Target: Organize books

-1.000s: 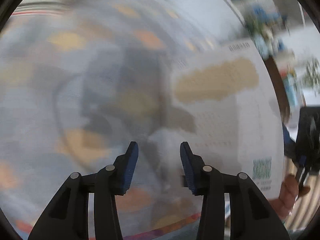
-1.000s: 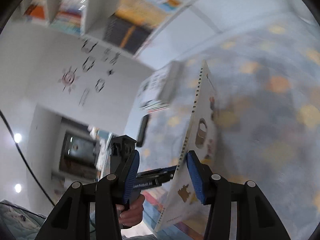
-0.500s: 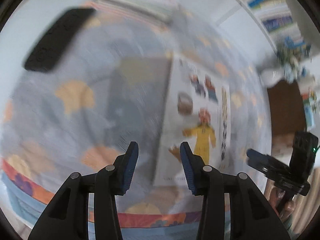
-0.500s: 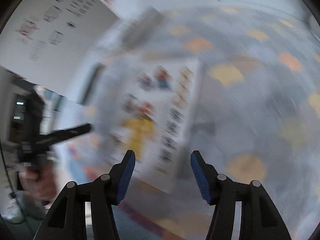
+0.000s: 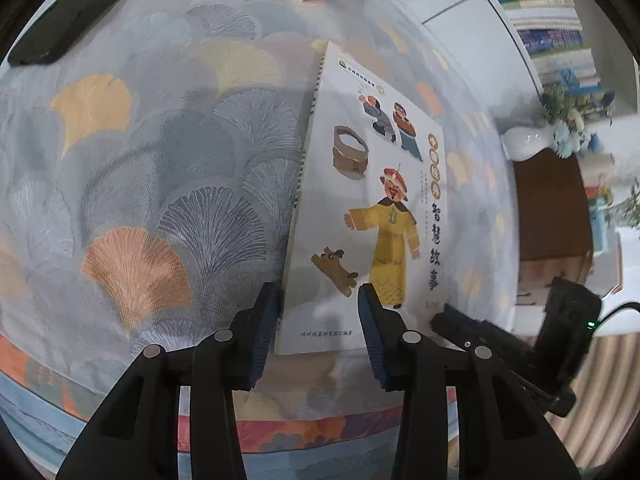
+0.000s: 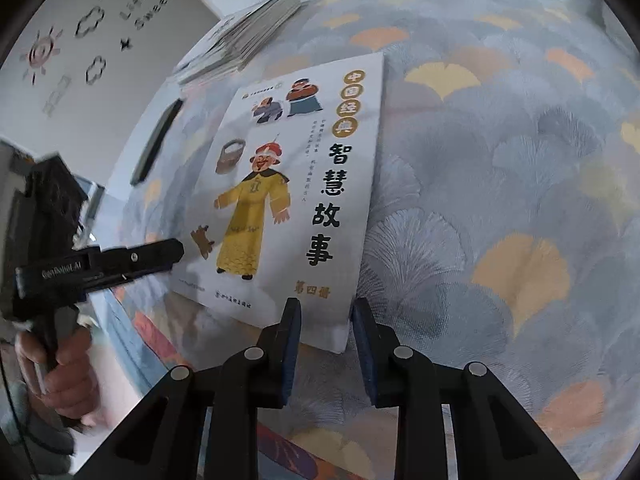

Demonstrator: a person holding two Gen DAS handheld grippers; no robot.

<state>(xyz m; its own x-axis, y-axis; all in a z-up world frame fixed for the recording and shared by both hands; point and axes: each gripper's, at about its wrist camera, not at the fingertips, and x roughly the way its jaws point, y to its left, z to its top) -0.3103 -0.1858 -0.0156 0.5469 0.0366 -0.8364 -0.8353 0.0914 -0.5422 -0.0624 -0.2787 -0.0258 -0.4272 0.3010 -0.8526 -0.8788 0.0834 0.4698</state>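
Now the book (image 6: pixel 292 184) lies flat near the table's (image 6: pixel 500 152) front edge; my left gripper (image 5: pixel 318 318) and right gripper (image 6: pixel 325 344) hover open, empty. Next, I'd grip its near edge, toward the stack (image 6: pixel 240 36).

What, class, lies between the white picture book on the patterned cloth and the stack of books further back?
Nothing visible. The picture book lies flat, and only bare patterned cloth shows between its far edge and the stack of books. A black remote lies off to the left, outside that path.

A ginkgo-patterned cloth (image 5: pixel 168 168) covers the table; white wall (image 6: pixel 92 92) bears decals.
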